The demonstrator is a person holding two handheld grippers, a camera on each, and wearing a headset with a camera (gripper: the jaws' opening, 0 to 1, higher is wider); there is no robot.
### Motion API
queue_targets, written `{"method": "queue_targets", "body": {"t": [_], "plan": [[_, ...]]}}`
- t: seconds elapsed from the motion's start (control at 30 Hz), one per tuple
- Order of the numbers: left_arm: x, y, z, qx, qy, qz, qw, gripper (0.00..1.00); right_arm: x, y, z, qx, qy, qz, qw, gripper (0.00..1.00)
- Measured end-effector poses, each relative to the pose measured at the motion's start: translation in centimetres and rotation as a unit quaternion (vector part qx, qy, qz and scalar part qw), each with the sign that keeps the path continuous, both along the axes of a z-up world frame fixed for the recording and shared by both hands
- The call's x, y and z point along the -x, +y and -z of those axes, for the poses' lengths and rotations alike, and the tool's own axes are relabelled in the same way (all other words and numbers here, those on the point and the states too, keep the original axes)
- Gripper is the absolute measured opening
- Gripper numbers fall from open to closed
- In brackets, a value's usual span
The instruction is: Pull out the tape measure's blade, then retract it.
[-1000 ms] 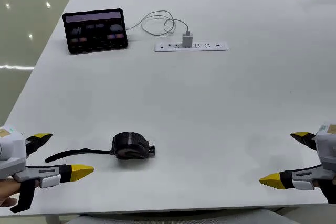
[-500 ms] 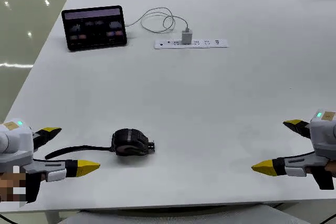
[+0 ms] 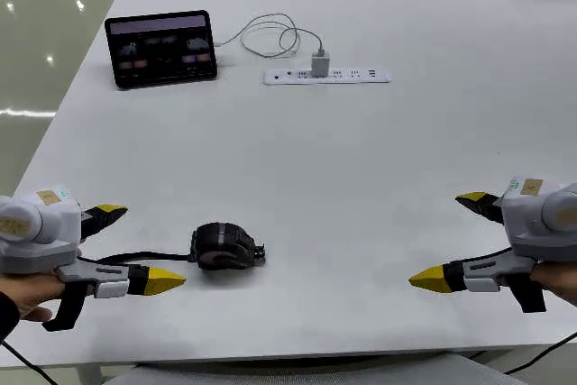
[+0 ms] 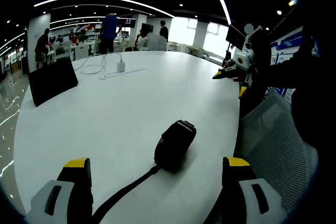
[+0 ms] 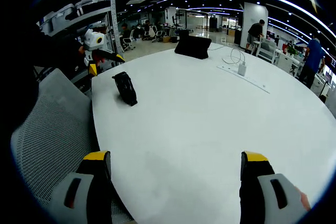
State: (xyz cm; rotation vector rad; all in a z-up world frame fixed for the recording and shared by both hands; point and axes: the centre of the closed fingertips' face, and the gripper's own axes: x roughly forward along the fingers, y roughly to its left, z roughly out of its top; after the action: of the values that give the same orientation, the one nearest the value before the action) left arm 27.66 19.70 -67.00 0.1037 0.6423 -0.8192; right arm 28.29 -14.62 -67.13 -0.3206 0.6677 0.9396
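On the white table (image 3: 361, 178), near the front edge, left of centre, sits the black tape measure (image 3: 223, 247), blade not yet out. Case looks compact, rigid, probably fairly heavy with a rubbery skin, so I'd clamp it across the body. Its wrist strap (image 3: 135, 258) is limp, no use for holding. The blade hook (image 3: 261, 254) is tiny, thin and likely slippery; pinch there to pull. My left gripper (image 3: 146, 245) is spread wide just beside the case, strap between its jaws. My right gripper (image 3: 442, 239) is wide too, empty, well apart on the hook side.
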Motion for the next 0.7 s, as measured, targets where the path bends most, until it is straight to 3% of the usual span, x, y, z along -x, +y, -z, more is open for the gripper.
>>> {"method": "queue_targets", "body": {"t": [0.3,0.57,0.7], "plan": [[-0.9,-1.7,0.7,-0.021,0.005,0.051,0.9985,1.00,-0.6,1.8,0.5,0.000,-0.001,-0.025,0.9997,1.00],[-1.8,-2.7,0.8,-0.030,0.005,0.076,0.9967,0.99,-0.9,3.1,0.9,0.001,0.004,-0.043,0.9991,1.00],[-1.7,-3.4,1.2,-0.042,0.008,0.098,0.9942,0.97,-1.2,3.8,1.4,0.001,0.010,-0.051,0.9986,1.00]]}}
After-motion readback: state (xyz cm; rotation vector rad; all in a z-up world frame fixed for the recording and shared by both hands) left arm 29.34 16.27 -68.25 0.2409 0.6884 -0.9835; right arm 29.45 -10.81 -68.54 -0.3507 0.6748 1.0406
